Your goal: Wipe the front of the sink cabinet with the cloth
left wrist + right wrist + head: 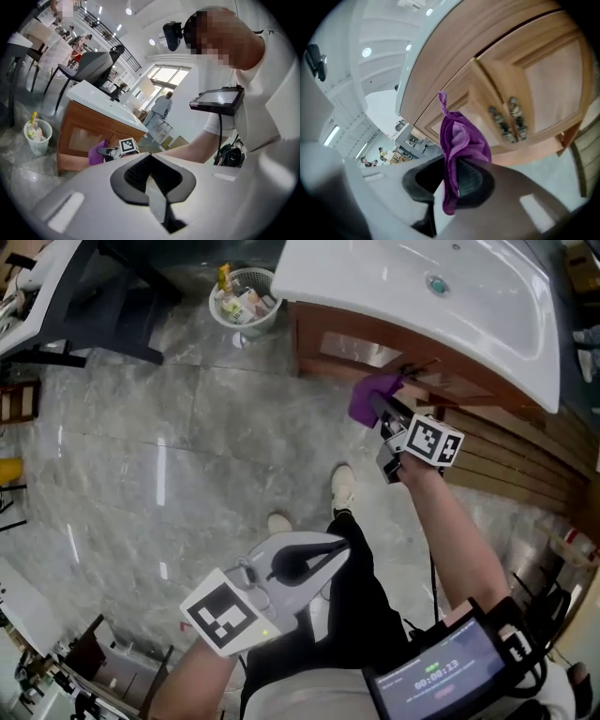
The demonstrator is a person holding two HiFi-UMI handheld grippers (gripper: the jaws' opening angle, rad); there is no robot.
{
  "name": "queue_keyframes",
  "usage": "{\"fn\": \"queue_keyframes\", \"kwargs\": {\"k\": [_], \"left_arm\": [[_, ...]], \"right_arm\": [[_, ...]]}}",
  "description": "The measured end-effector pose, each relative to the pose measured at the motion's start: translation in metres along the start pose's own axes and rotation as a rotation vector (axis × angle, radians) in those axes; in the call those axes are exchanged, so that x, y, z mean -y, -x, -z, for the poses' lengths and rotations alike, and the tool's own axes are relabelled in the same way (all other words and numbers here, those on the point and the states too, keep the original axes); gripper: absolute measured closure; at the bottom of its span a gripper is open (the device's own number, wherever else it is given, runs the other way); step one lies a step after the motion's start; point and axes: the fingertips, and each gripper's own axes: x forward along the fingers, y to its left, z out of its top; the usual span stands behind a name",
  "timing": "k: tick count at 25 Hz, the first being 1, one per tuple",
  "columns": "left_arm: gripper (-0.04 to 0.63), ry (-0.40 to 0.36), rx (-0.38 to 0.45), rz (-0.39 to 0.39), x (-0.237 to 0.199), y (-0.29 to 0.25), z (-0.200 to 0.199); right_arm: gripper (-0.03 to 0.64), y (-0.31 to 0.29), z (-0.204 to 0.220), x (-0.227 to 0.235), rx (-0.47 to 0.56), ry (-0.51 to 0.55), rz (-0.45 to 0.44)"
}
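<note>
Two tongs are showing, one in each of the person's hands. The right gripper (452,177) is pinching a purple cloth (458,138) between its dark pads. The bunched fabric is standing up out of the closed jaws, and one edge is hanging down past them. The right arm is reaching forward, holding the cloth up against the front of the wooden sink cabinet (543,70), close to the seam where its two doors are meeting. No view is showing whether the fabric is actually touching the wood. Two small metal knobs (509,119) are sitting side by side on the doors, just to the right of the cloth in the right gripper view.

The left gripper (151,168) is hanging back near the person's waist with its jaws pressed together and nothing between them. It is well apart from the cabinet.

A white basin (422,296) is topping the cabinet. A slatted wooden panel (506,460) is running along the wall to the right. A small white basket (244,301) holding scraps is standing on the grey marble floor (141,456) to the cabinet's left. A screen device (441,676) is sitting on the person's right forearm.
</note>
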Motion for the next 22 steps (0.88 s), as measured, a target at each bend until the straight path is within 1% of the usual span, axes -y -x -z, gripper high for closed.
{"fn": "queue_keyframes", "kwargs": {"k": [3,7,11,15,22], "left_arm": [[0.591,-0.018,-0.036,0.052,0.016,-0.036,0.004],[0.59,-0.048,-0.113,0.144,0.042,-0.092,0.013],[0.582,-0.048,-0.153,0.18,0.052,-0.137,0.015],[0.583,-0.059,-0.203,0.203,0.049,-0.173,0.021],[0.583,-0.043,-0.22,0.215,0.039,-0.214,0.012]], "right_arm": [[0.561,0.053,-0.008,0.054,0.036,-0.013,0.077],[0.561,0.14,-0.018,0.145,0.092,-0.044,0.235],[0.561,0.195,-0.036,0.222,0.115,-0.046,0.351],[0.561,0.216,-0.058,0.278,0.151,-0.066,0.42],[0.561,0.207,-0.079,0.333,0.135,-0.063,0.478]]}}
